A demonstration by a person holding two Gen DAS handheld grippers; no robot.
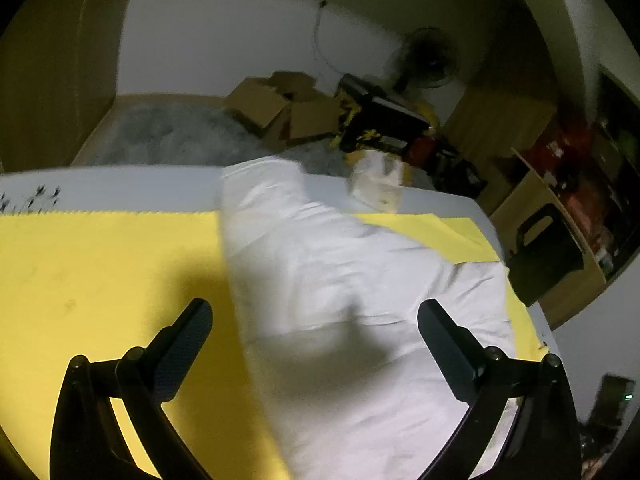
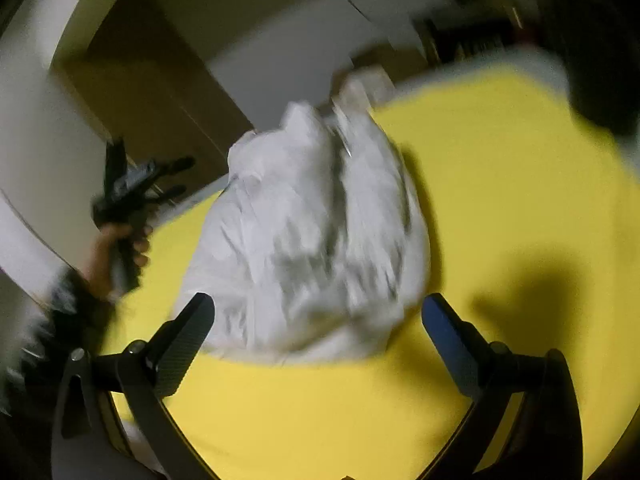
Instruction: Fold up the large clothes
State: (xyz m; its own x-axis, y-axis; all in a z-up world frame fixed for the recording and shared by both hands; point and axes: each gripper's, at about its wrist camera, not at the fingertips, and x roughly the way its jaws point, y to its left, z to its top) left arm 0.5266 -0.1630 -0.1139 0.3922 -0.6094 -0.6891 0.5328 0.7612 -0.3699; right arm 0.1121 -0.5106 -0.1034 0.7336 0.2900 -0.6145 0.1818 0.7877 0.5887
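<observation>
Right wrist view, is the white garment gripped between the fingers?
No, the white garment lies on the yellow cloth, fingers spread apart.

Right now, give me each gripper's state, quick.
Left gripper: open, holding nothing, above the white garment.
Right gripper: open, holding nothing, by the garment on the yellow cloth.

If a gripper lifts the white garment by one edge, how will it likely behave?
The white garment lies crumpled and creased on the yellow cloth, so it would probably drape and sag, not hold shape. Bunched layers may unfold or trail. It looks light, likely sliding easily when pushed.
</observation>
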